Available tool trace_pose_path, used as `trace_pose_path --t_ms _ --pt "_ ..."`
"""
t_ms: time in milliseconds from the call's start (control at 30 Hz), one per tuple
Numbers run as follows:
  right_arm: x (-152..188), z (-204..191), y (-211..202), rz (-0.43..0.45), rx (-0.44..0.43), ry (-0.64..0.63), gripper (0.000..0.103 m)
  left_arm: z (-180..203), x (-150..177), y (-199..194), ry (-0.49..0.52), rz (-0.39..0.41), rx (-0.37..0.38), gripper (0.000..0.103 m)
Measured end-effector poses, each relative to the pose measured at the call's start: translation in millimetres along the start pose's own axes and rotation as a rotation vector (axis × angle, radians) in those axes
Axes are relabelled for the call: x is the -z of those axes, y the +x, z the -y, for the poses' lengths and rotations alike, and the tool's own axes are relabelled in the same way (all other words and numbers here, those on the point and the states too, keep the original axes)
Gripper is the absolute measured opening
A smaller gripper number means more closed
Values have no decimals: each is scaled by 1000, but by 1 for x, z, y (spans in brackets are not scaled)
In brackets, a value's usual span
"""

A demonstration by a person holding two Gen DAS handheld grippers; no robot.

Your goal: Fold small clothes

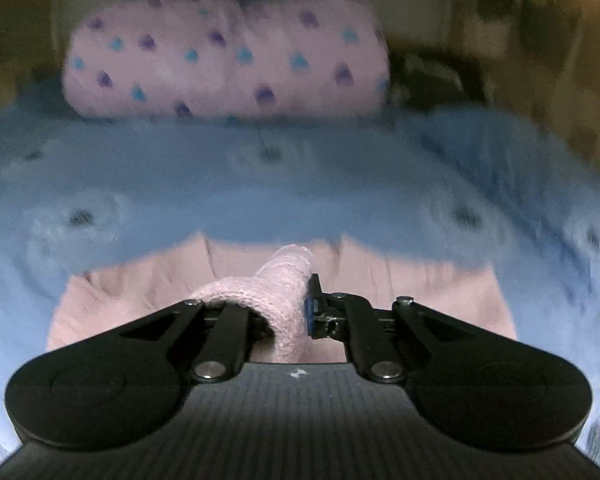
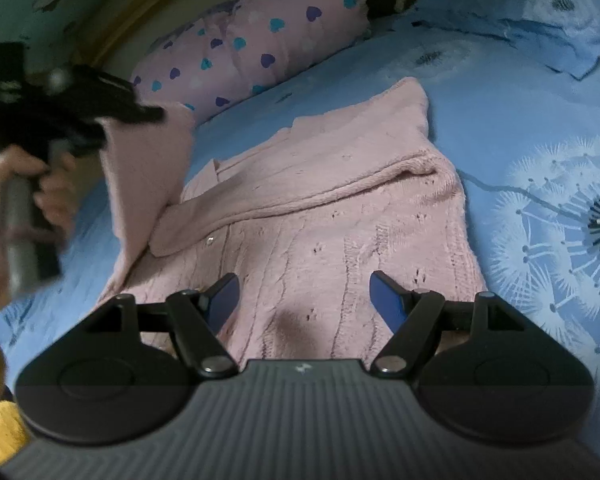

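Note:
A pink knitted cardigan lies on a blue bedspread, one sleeve folded across its chest. My left gripper is shut on the other pink sleeve and holds it lifted above the cardigan body. In the right wrist view the left gripper is at the far left, holding the sleeve up in the air. My right gripper is open and empty, low over the cardigan's hem.
A pink pillow with blue and purple hearts lies at the head of the bed, also in the right wrist view. A blue dandelion-print pillow sits at the far right. A wooden bed frame runs behind.

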State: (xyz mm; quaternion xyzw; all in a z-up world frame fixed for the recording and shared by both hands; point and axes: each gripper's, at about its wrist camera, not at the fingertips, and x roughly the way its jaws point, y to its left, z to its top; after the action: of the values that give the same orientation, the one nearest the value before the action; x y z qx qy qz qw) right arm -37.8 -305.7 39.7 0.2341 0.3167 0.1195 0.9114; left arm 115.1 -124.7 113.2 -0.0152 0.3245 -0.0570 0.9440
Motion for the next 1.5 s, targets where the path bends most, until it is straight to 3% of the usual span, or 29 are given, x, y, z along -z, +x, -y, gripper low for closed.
trace_pose_path --t_ms 100,133,200,233,267,367,567,867,1000,1200,1433,1500 --pt "1 1 0 -3 -4 1 73 -1 18 11 11 -78 35 9" --pt "0 1 0 -4 -3 -1 73 -2 23 13 12 -98 51 14" --pt "1 1 0 -5 -1 -4 73 -7 28 17 16 -149 80 37" --pt "1 1 1 -4 2 -6 73 -9 31 20 19 -181 85 62" --pt "1 0 1 -3 4 -8 73 -11 33 20 21 -203 86 74" --pt "2 -1 3 -4 13 -23 73 -23 40 13 26 -218 98 81" --pt "6 -9 5 -2 42 -84 73 -58 48 -21 22 -221 91 87" --pt "11 -25 9 2 90 -177 76 -123 48 -62 41 -139 -32 89" --pt "4 -39 9 10 79 -212 76 -149 49 -56 34 -119 -62 89" --pt "-30 -67 27 31 40 -260 76 -164 44 -35 1 -66 -43 89" --pt "-65 -94 93 -5 37 -308 74 -183 56 -26 -18 13 -5 90" --pt "-68 -95 113 -40 67 -313 74 -187 61 -19 -11 -10 -28 90"
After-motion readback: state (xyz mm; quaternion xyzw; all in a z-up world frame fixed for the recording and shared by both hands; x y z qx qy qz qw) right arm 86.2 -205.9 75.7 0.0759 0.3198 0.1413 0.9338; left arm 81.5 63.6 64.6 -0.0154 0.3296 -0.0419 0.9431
